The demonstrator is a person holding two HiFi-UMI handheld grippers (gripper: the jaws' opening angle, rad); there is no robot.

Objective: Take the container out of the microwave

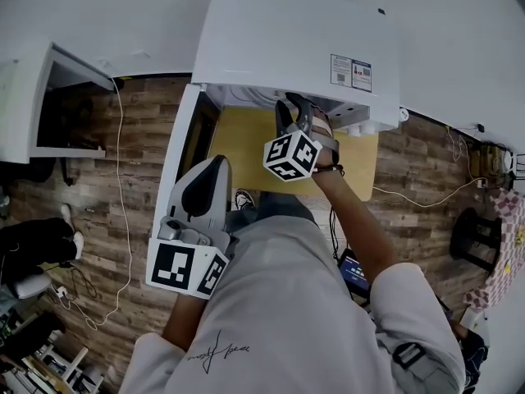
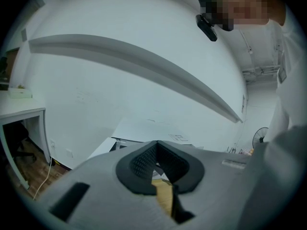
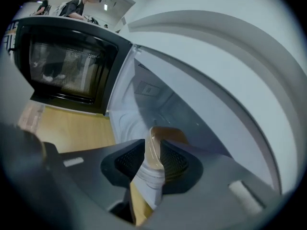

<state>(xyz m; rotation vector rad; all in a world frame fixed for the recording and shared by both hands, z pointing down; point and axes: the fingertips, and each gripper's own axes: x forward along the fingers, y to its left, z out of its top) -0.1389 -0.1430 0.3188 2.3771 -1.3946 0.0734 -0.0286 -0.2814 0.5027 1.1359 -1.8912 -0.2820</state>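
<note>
The white microwave stands on a yellow table with its door swung open to the left. My right gripper reaches into the oven's mouth. In the right gripper view the container, clear and pale with a brown top, sits deep between the jaws of this gripper, which stands open and wide; the container fills the gap, with the white oven cavity behind it. The head view hides the container. My left gripper hangs shut and empty in front of the door, away from the oven.
The dark-windowed door stands close to the left of my right gripper. A white cabinet is at the far left, with a cable trailing over the wooden floor. A black stool stands at the right.
</note>
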